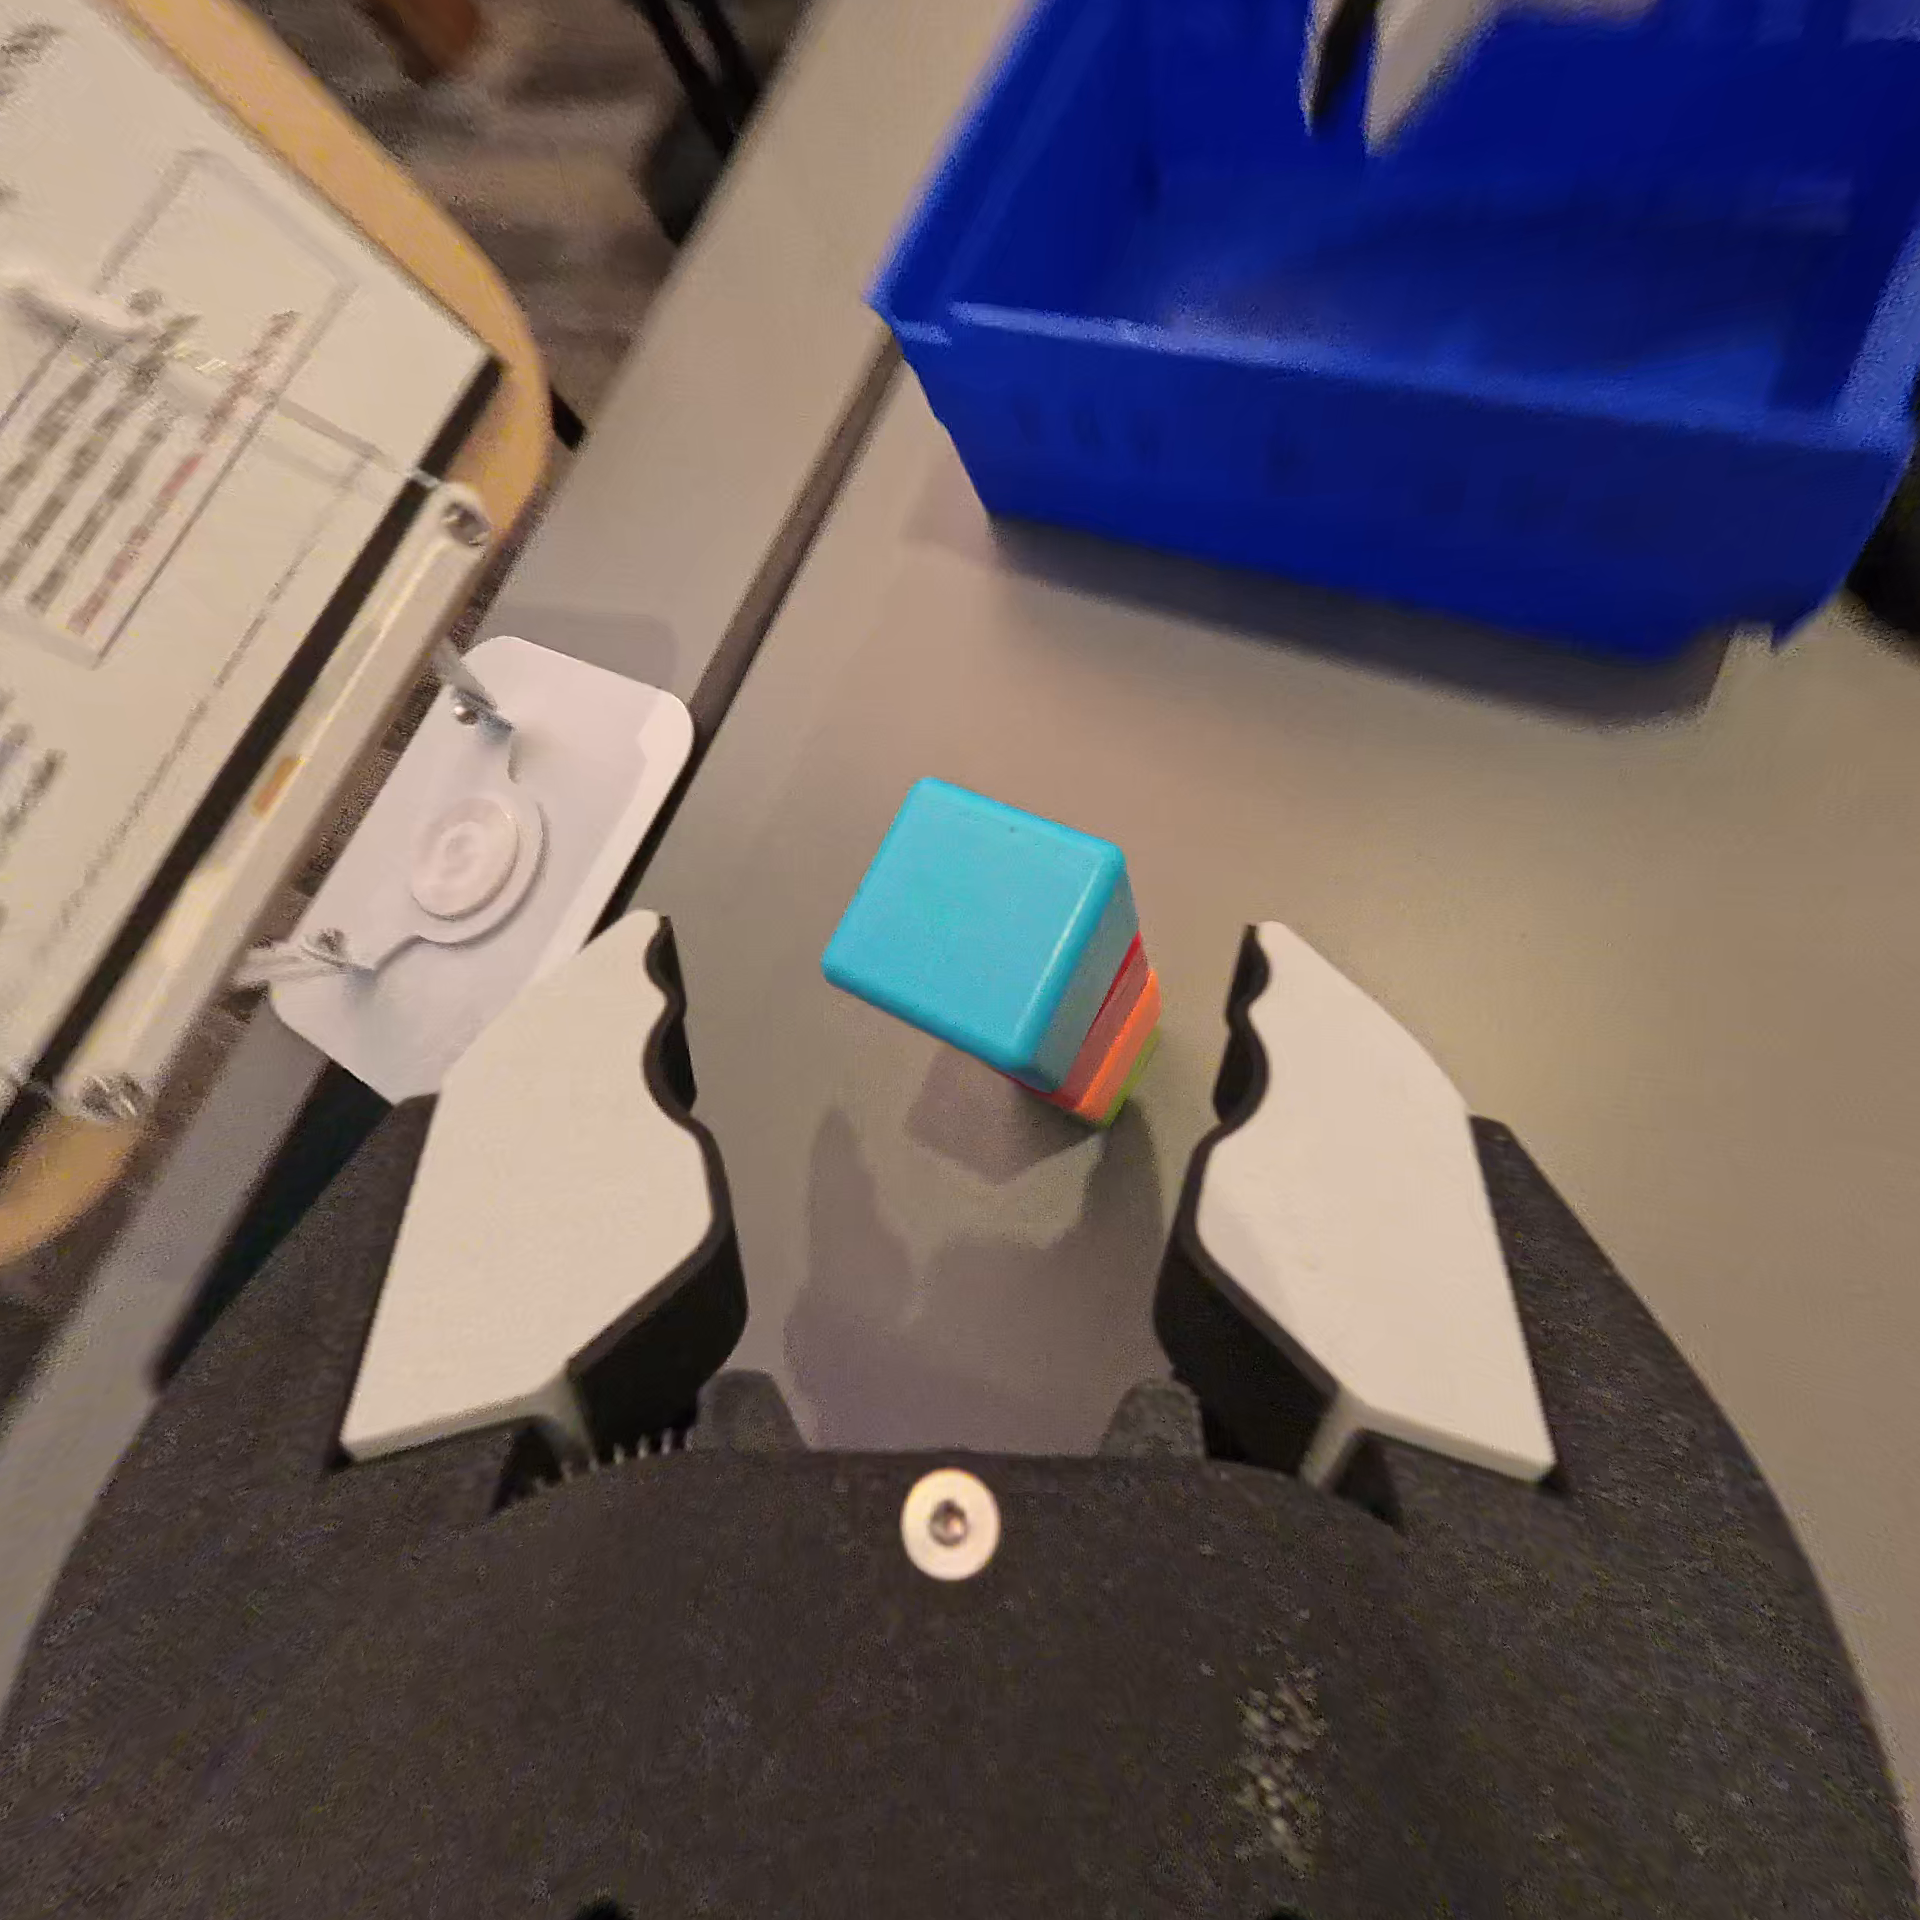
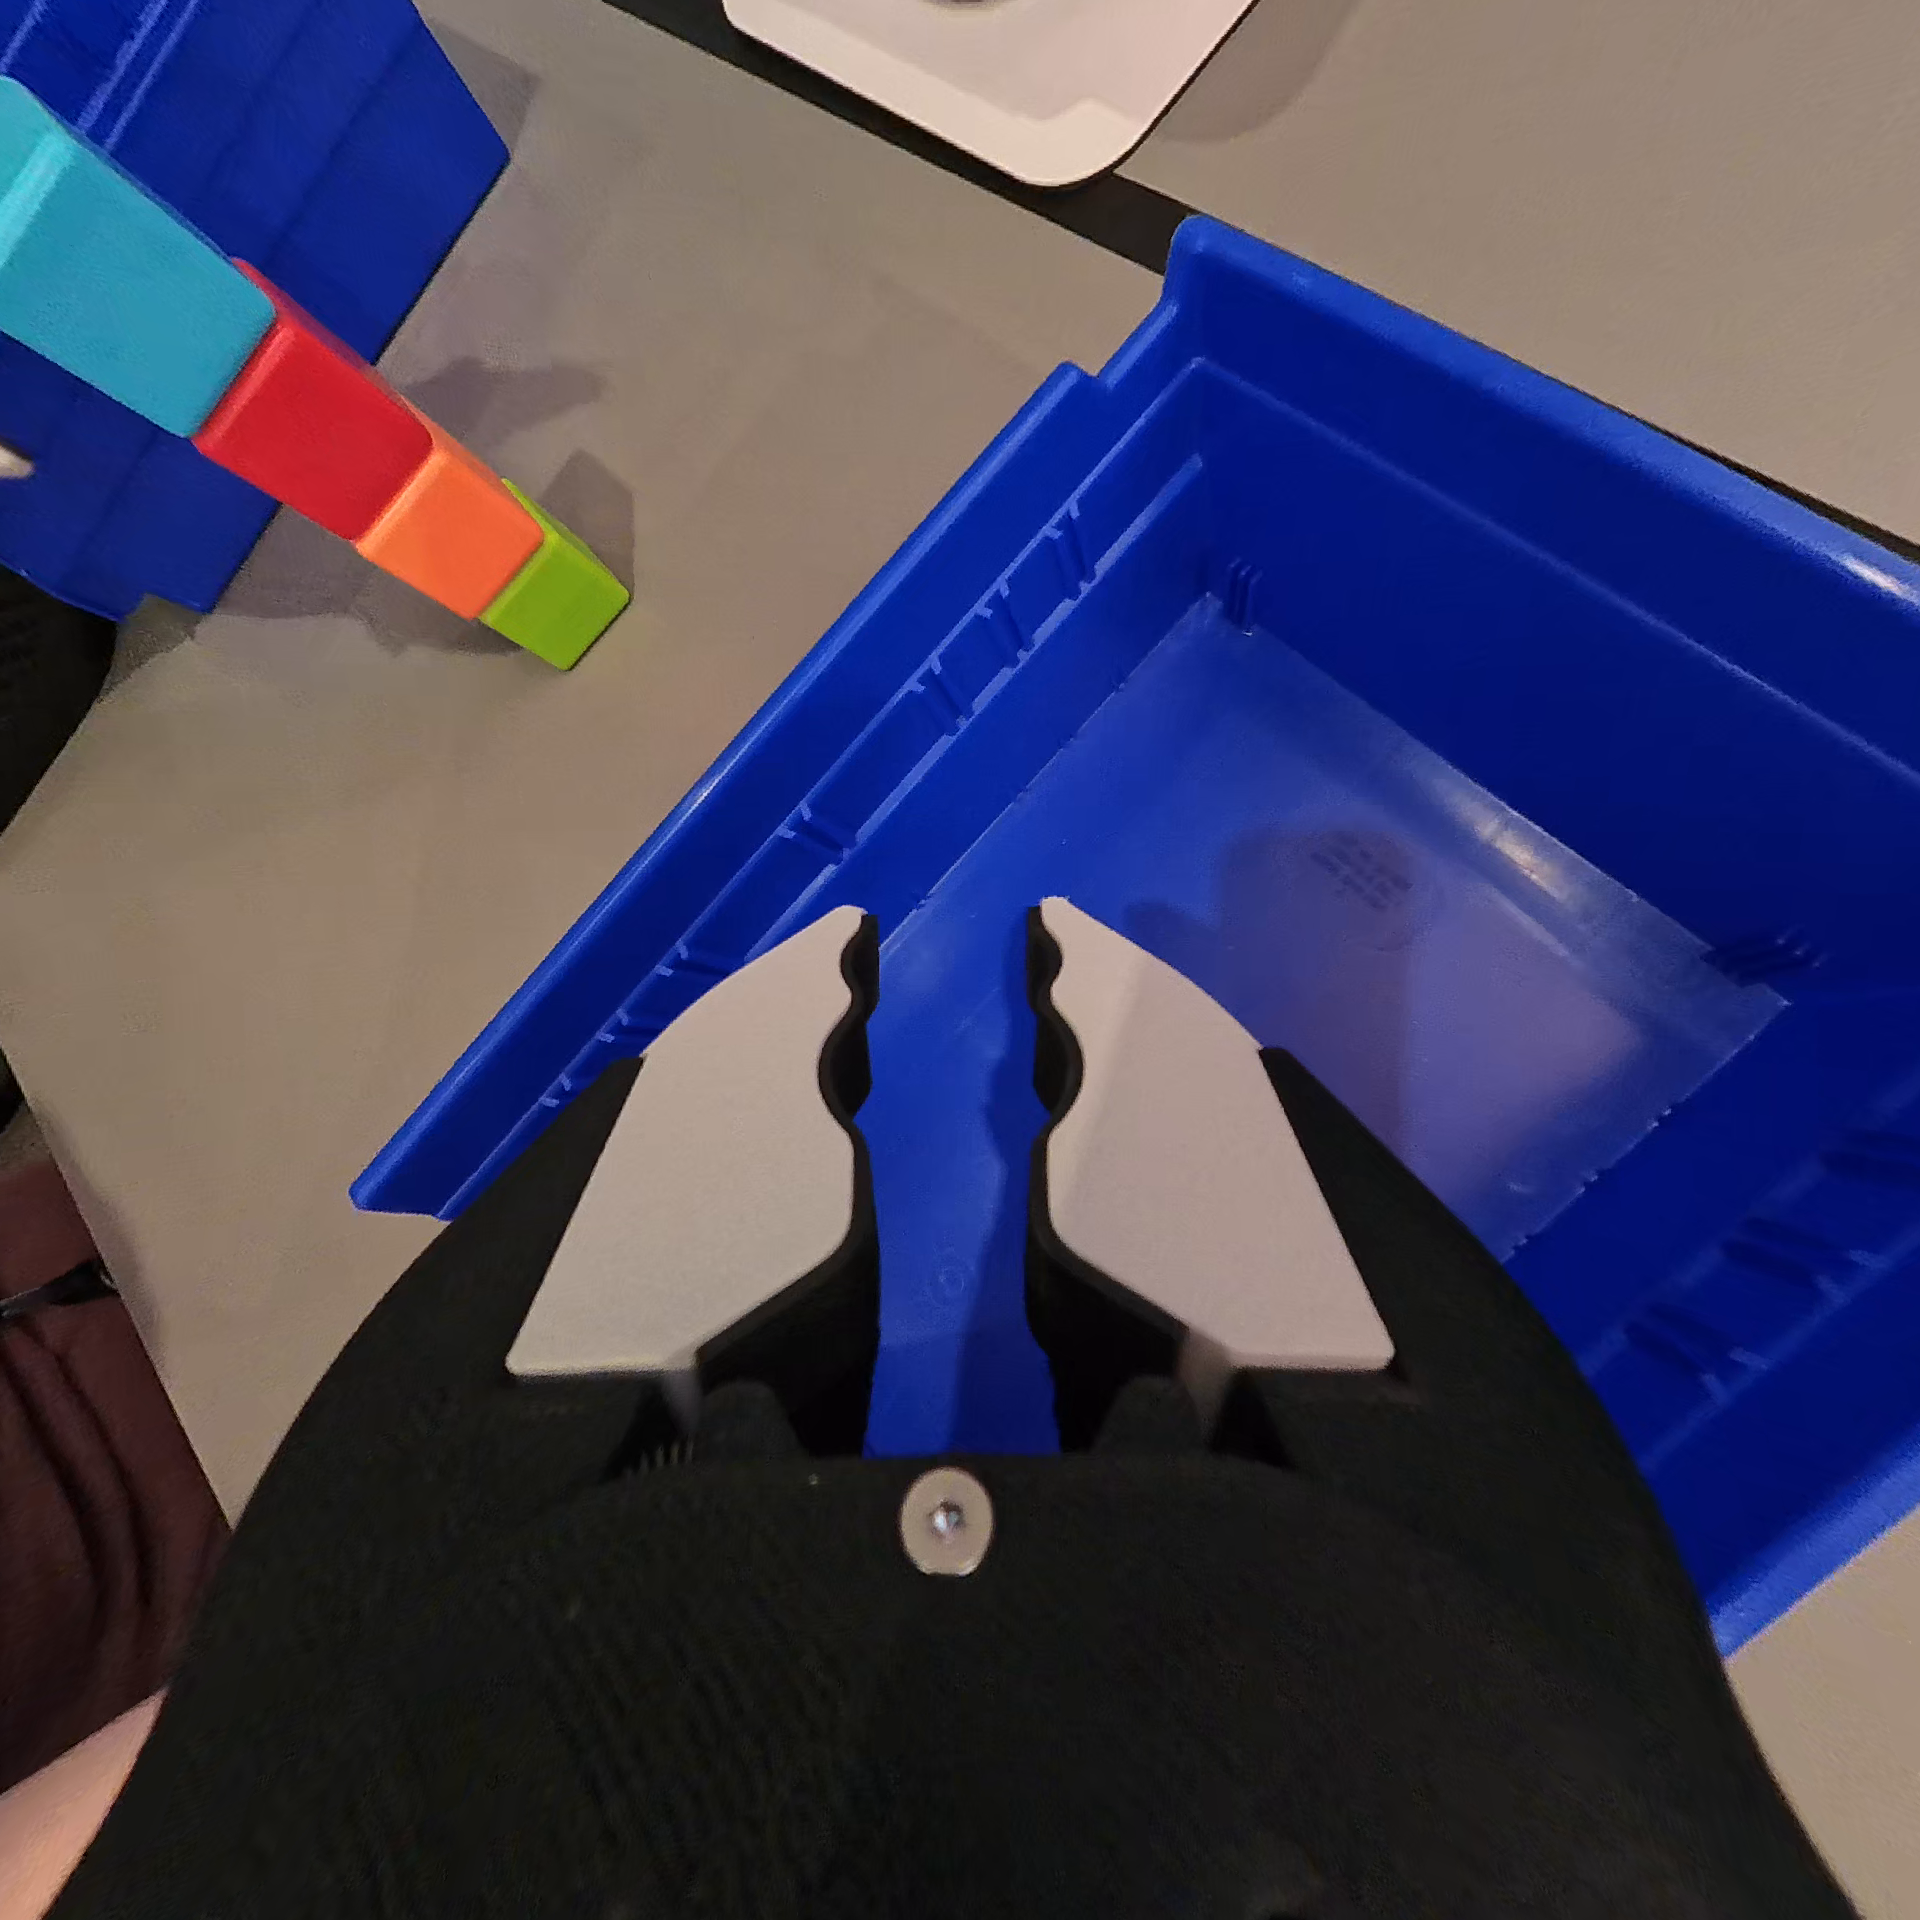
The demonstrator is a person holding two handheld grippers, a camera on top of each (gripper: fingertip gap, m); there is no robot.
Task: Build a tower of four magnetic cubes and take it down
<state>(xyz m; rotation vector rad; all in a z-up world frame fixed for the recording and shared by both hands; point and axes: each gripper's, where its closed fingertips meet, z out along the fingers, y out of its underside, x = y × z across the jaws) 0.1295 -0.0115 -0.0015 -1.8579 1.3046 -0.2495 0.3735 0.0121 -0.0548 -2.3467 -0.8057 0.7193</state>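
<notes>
From the left wrist view, the tower (image 1: pixel 997 956) is seen almost from above, so the turquoise cube (image 1: pixel 966 920) hides most of the red cube (image 1: pixel 1132 971), orange cube (image 1: pixel 1127 1049) and green cube (image 1: pixel 1141 1070), which show only as thin slivers. The blue bin (image 1: pixel 1455 416) is smeared with blur and cut by the right edge. The printed sheet (image 1: pixel 177 436) at left is too blurred to make out. In the right wrist view, the turquoise cube's (image 2: pixel 104 281) top is cut off at the left edge, a second bin (image 2: pixel 260 156) runs out of frame behind it, and the white plate (image 2: pixel 997 94) is cropped at the top.
</notes>
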